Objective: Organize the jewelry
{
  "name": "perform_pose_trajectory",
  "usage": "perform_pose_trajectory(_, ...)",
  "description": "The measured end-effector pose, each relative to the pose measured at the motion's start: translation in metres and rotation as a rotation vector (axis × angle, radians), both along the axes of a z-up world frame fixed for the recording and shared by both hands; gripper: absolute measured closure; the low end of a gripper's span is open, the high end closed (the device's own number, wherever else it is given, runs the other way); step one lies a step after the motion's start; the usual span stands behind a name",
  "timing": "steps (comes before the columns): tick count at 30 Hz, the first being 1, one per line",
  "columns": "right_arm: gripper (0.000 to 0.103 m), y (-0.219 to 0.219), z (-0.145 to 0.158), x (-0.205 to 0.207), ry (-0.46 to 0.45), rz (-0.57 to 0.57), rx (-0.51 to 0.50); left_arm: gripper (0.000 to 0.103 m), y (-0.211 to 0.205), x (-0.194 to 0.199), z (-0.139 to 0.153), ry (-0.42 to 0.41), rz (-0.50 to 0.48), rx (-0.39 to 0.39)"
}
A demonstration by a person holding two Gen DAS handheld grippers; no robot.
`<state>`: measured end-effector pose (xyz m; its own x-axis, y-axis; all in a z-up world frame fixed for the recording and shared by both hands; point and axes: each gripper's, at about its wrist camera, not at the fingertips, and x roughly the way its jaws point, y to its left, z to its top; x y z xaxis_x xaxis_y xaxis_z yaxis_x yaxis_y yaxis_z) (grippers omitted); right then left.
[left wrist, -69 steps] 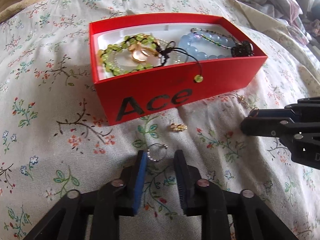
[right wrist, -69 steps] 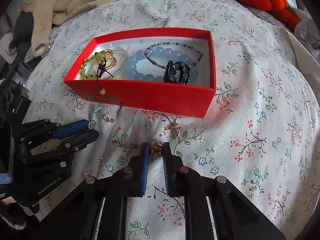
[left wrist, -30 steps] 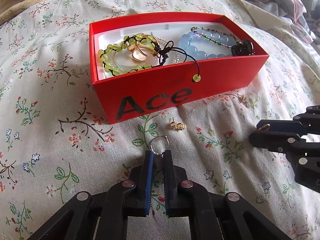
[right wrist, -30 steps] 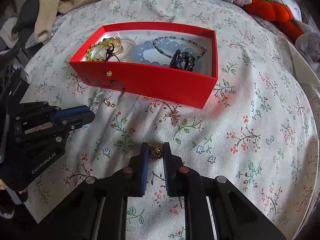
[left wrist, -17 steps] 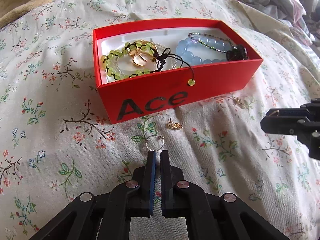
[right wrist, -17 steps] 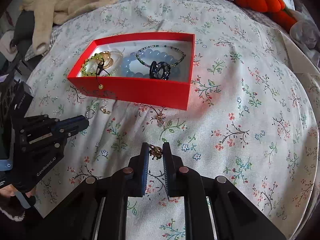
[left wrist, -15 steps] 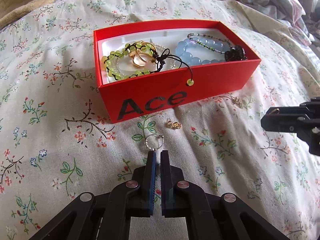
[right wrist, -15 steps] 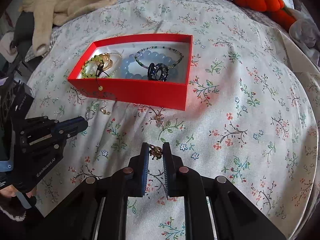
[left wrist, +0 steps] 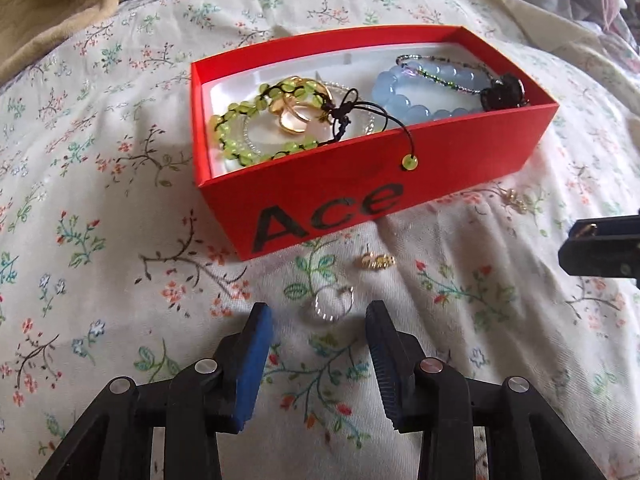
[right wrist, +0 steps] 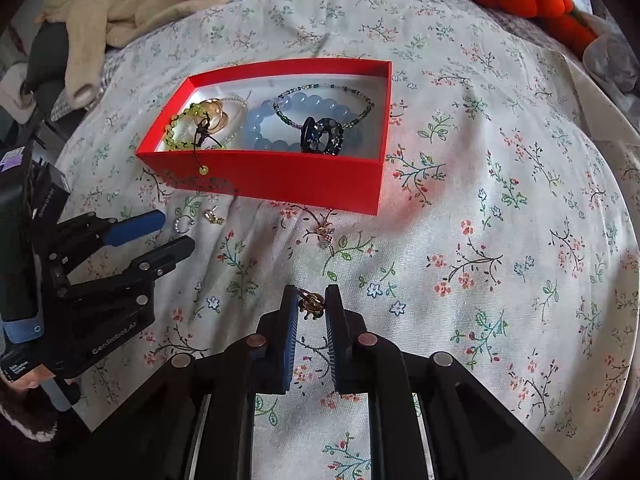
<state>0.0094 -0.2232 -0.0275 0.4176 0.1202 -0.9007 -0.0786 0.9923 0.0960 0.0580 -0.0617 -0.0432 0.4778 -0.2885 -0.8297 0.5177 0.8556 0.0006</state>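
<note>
Two claws: my left [left wrist: 320, 320] is opening, ring [left wrist: 334, 303] loose between its jaws. Right [right wrist: 313, 305] pinches an earring [right wrist: 311, 303]; box [right wrist: 280, 178] at 12 to drop it in.

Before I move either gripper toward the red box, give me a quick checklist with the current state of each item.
1. Right gripper has a firm hold on the gold earring: ok, pads closed on it.
2. Left gripper holds the silver ring: not ok, jaws are opening and the ring lies on the floral bedspread between them.
3. Red box open on top: ok.
4. Free room inside the box: cannot tell, bracelets cover much of it.
5. Loose pieces outside the box: not ok, a gold stud earring and another small gold piece lie in front of it.
</note>
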Motion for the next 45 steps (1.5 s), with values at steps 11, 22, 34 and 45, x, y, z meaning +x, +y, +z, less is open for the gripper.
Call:
perform_pose_trajectory(11,0.089,-0.007,-0.001,0.004,0.009,-0.018,0.005,0.088,-0.004,-0.008,0.001,-0.009,-0.032,-0.002)
perform_pose_trajectory(22,0.089,-0.004,0.016,0.007,-0.017,-0.018,0.055,0.089,-0.003,-0.020,0.029,-0.027,-0.025,-0.029)
perform_pose_trajectory(34,0.089,-0.011,0.059,0.027,-0.105,-0.047,0.152,0.089,0.003,0.002,0.074,-0.119,0.098,-0.180)
perform_pose_trajectory(45,0.089,-0.021,0.059,0.052,-0.099,-0.073,0.196,0.087,-0.006,0.029,0.065,-0.089,0.171,-0.187)
